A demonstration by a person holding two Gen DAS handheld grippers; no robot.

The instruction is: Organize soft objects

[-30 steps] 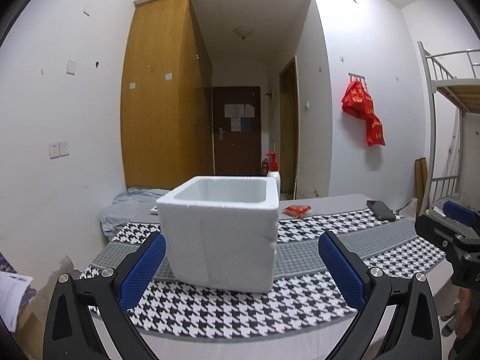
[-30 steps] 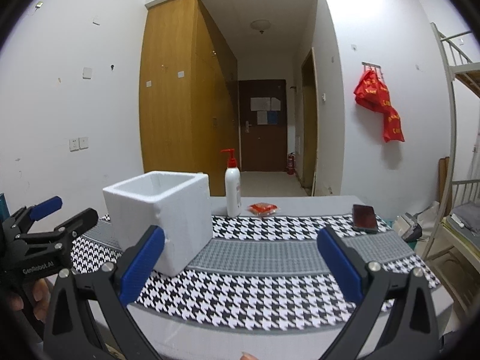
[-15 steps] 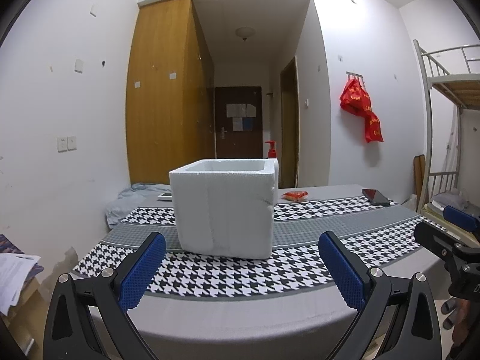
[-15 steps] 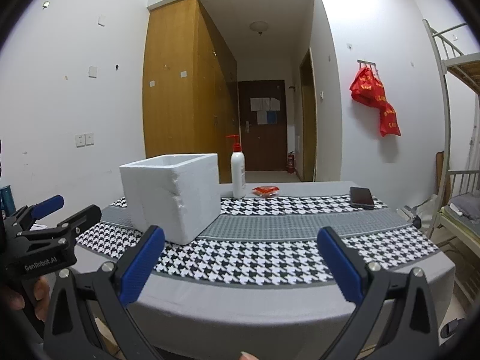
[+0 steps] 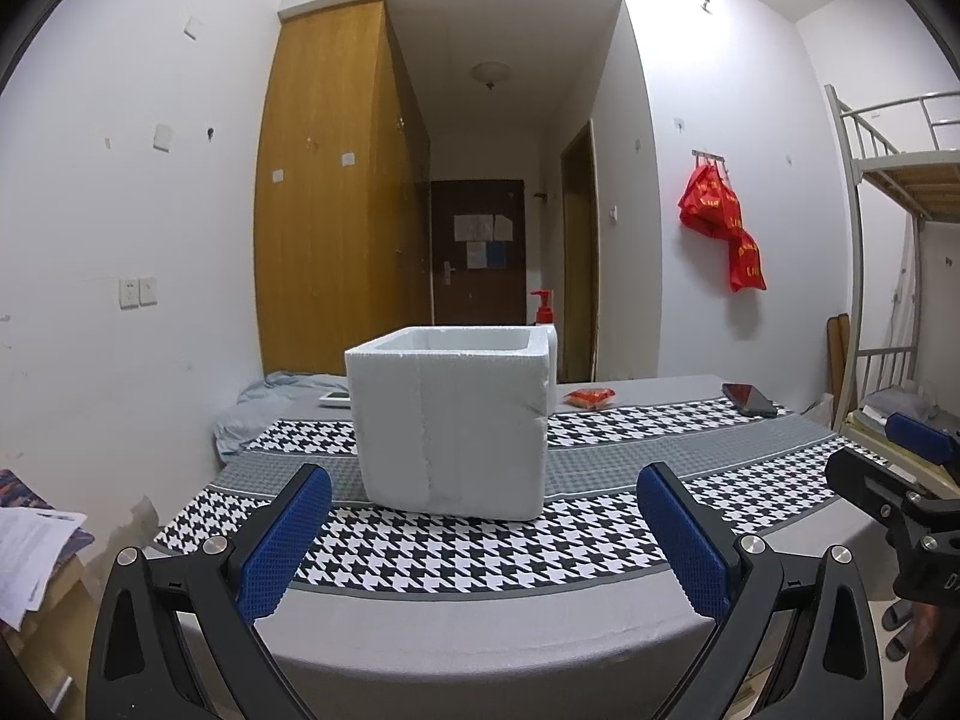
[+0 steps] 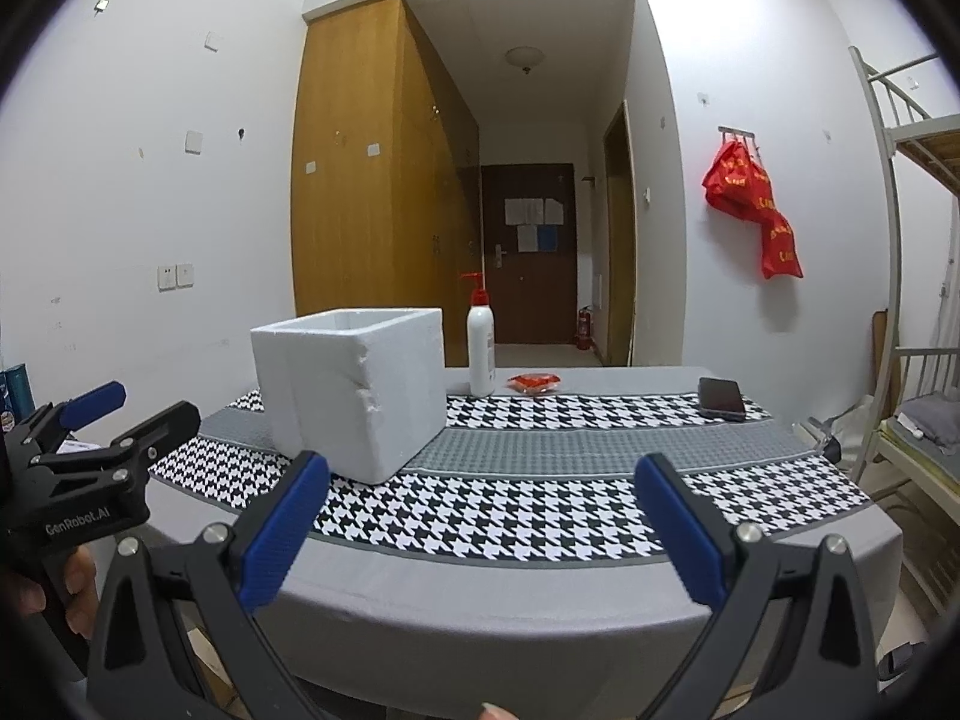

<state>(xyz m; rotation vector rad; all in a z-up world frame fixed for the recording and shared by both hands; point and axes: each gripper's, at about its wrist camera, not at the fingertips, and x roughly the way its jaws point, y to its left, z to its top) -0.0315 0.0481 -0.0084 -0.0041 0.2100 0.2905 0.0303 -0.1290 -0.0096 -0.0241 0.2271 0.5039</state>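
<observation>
A white foam box (image 5: 450, 426), open-topped with rough, crumbly edges and a chipped corner, was set on the table (image 5: 480, 612) toward its left side, on a black-and-white houndstooth runner (image 6: 510, 510) with a grey woven band down its middle. Behind the box, a white pump bottle (image 6: 480, 354) with a red nozzle was stood upright; from the left wrist view it was mostly hidden by the box. Just right of the bottle, a small crinkled red packet (image 6: 534, 383) was laid flat on the far grey edge of the table. A dark, glossy phone (image 6: 720, 399) was placed at the far right, well apart from the box.

The left gripper (image 5: 483, 534) was held wide open in front of the box, nothing between its blue textured pads (image 5: 282, 546). The right gripper (image 6: 480, 531) was likewise spread wide and empty at the near edge of the table, with bare runner ahead of it. Whether anything lay inside the box could not be told. A red bag (image 6: 753, 204) was hung on the right wall, and a metal bunk bed (image 5: 894, 228) was stood at the far right.
</observation>
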